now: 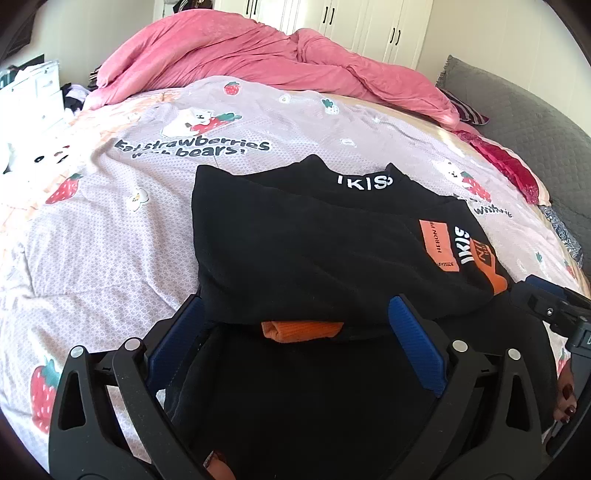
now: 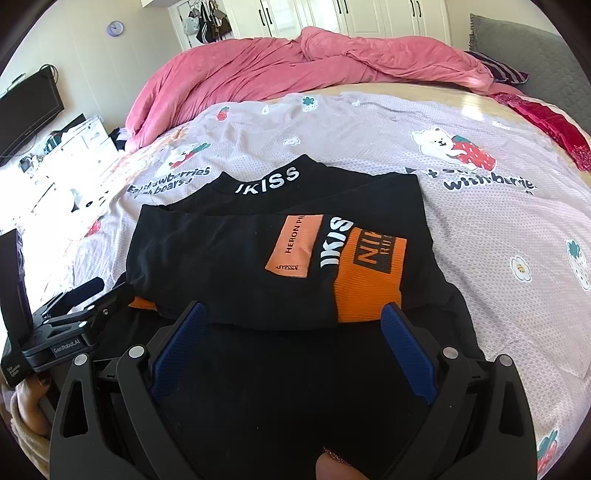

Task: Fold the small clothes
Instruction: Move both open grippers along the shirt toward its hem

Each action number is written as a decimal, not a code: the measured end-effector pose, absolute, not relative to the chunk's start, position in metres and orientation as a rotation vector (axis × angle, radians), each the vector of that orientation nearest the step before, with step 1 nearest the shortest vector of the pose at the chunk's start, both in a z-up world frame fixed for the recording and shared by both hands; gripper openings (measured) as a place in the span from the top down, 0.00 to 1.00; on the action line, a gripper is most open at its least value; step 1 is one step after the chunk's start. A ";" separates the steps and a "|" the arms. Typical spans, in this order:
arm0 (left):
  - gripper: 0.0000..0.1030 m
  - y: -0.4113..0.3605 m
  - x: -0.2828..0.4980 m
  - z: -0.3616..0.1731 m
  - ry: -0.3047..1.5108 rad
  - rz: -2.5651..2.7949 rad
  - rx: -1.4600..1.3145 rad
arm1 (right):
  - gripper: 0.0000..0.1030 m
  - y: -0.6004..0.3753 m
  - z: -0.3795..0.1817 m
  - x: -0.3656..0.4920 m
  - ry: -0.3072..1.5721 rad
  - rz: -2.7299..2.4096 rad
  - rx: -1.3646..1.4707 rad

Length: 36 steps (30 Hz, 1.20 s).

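A bed (image 2: 480, 229) fills most of the room, spread with a pale sheet printed with strawberries and bears. A crumpled pink duvet (image 2: 295, 74) lies at its far end, a grey headboard (image 1: 535, 125) on the right. White wardrobes (image 1: 369, 22) line the back wall. Daylight falls across a white dresser (image 2: 88, 144) and a dark screen (image 2: 29, 110) on the left.

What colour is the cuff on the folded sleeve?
Orange, with a black printed block, on the black top; the cuff shows best in the right wrist view.

garment (image 1: 295, 236): matt black cloth | sheet (image 1: 110, 236): printed cloth | quilt (image 1: 221, 55): pink plush
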<state>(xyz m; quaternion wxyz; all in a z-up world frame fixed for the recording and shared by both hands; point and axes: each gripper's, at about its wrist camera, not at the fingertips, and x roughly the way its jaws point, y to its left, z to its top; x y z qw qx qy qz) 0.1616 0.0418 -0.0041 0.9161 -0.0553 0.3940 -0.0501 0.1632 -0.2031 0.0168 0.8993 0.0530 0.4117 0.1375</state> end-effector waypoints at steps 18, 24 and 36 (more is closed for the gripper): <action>0.09 0.036 0.143 0.006 0.778 -0.085 -0.096 | 0.06 -0.215 0.024 0.152 0.847 0.286 0.121; 0.09 0.035 0.134 0.012 0.766 -0.085 -0.091 | 0.06 -0.222 0.030 0.144 0.833 0.282 0.118; 0.09 0.023 0.115 0.018 0.758 -0.093 -0.054 | 0.06 -0.229 0.033 0.132 0.826 0.287 0.118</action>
